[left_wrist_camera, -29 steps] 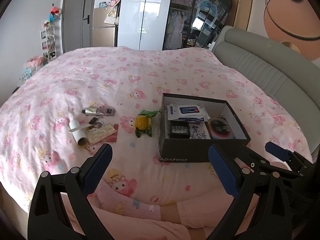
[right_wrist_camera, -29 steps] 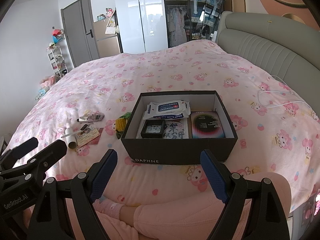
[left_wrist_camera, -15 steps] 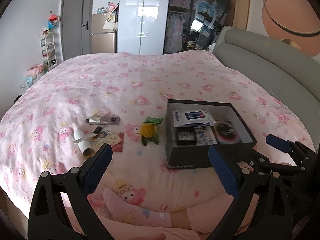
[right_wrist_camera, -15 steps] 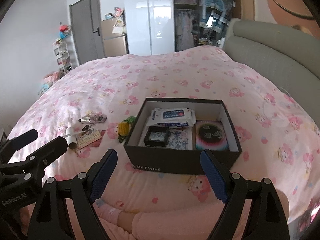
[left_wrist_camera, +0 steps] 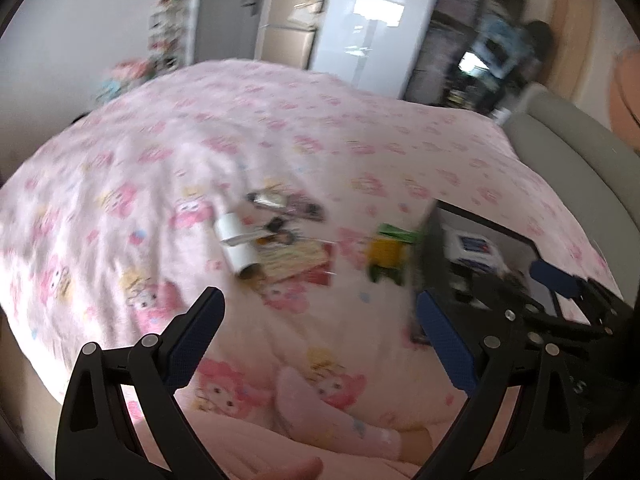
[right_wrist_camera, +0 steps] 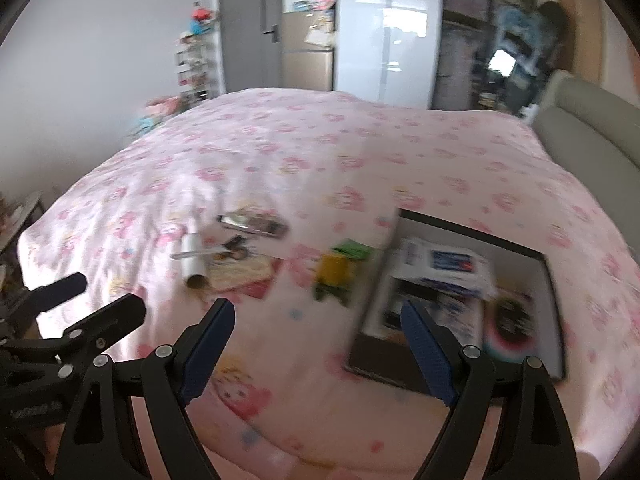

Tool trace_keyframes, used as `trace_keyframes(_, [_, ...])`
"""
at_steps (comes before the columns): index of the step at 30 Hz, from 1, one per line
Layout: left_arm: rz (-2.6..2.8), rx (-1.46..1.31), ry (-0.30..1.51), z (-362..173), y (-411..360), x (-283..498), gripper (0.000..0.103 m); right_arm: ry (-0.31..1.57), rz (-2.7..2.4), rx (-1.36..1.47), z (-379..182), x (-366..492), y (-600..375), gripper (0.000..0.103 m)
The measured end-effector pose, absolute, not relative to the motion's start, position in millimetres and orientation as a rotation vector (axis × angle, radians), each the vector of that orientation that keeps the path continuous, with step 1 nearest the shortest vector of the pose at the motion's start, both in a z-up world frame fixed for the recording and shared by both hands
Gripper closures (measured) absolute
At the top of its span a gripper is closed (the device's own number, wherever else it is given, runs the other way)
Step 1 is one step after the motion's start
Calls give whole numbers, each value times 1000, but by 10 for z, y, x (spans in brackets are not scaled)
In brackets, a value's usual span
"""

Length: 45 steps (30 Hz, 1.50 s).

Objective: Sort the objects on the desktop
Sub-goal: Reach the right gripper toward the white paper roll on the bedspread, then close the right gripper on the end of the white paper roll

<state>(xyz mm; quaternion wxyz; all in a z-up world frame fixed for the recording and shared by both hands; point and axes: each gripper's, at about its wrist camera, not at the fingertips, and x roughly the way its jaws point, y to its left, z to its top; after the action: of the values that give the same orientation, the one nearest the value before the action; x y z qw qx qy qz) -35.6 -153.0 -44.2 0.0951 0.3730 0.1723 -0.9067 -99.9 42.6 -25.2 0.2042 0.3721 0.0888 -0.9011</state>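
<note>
**Fingers wide, loose items ahead on the bed**

Clutter lies on the pink bed [right_wrist_camera: 360, 152], left of the black box [right_wrist_camera: 460, 300], which already holds a wipes pack [right_wrist_camera: 448, 264] and other things, so it looks like the sorting bin. Left gripper [left_wrist_camera: 320, 344] and right gripper [right_wrist_camera: 316, 344] both hang with fingers wide apart, empty, probably ready for a pick. White roll [left_wrist_camera: 238, 248], tube [left_wrist_camera: 280, 202], cards [left_wrist_camera: 296, 260] and yellow toy [left_wrist_camera: 386, 254] lie ahead of the fingers, well apart from them. Both views are blurred.
</note>
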Motion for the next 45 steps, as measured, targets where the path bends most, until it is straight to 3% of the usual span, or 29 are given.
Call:
trace_keyframes(7, [-2449, 1156, 778, -821, -2352, -849, 21, 262, -2356, 1134, -617, -1398, -198, 19])
trace_keyframes(9, [-2393, 1183, 856, -962, -2526, -999, 32, 277, -2304, 1169, -788, -1511, -389, 21])
trace_keyframes(14, [-2263, 1234, 958, -1315, -2789, -1252, 54, 310, -2177, 1274, -1209, -1721, -790, 60])
trace_keyframes(16, [-2193, 1254, 1004, -1500, -2881, -1230, 60, 329, -2134, 1302, -1358, -1761, -927, 66])
trace_keyframes(24, [-2060, 1295, 1171, -1855, -3072, -1187, 61, 440, -2063, 1384, -1926, -1918, -1402, 66])
trace_keyframes(33, [-2022, 1365, 1210, -2050, -3065, -1342, 61, 362, -2028, 1379, -2080, -2085, -1622, 66])
trace_keyframes(35, [-2019, 1366, 1216, -2053, -3066, -1353, 61, 336, -2016, 1376, -2101, -2110, -1637, 84])
trace_keyframes(38, [-2024, 1365, 1208, -2035, -3049, -1371, 61, 254, -2015, 1368, -2085, -2137, -1588, 97])
trace_keyframes(45, [-2033, 1380, 1205, -2009, -3027, -1420, 61, 186, -2084, 1278, -1818, -2125, -1365, 101])
